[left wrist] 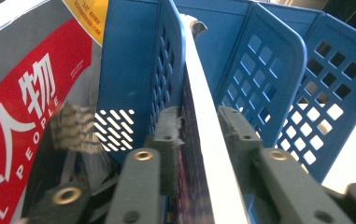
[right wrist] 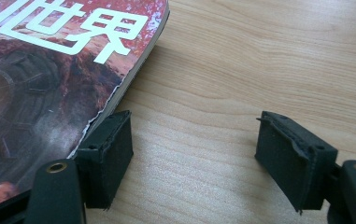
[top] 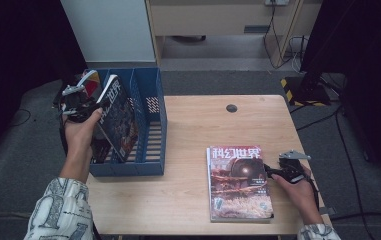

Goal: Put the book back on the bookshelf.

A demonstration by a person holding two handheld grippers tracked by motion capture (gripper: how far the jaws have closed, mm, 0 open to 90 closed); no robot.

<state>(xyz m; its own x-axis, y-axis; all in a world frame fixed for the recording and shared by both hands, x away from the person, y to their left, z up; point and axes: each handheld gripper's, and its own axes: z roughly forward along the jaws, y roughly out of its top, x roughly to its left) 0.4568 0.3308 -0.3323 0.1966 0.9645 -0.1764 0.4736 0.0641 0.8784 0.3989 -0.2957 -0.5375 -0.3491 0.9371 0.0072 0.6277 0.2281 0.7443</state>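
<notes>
A blue file holder (top: 153, 95) with three compartments stands at the table's left edge. A dark magazine (top: 120, 117) leans in its middle compartment. My left gripper (top: 90, 105) is at that magazine's top left edge. In the left gripper view the magazine's white edge (left wrist: 206, 154) runs between the jaws of the left gripper (left wrist: 199, 130), which stand slightly apart around it. A second magazine (top: 239, 182) lies flat on the table. My right gripper (top: 270, 171) rests open beside its right edge. In the right gripper view the right gripper (right wrist: 194, 149) has bare wood between its pads, and the left pad (right wrist: 112, 154) touches the flat magazine (right wrist: 49, 84).
A red and white magazine (left wrist: 21, 116) stands in the holder's leftmost compartment (top: 90, 80). The rightmost compartment (top: 150, 135) holds nothing. The wooden table (top: 188, 130) has a round cable hole (top: 231, 108) at the back. Cables and a yellow-black block lie on the floor beyond.
</notes>
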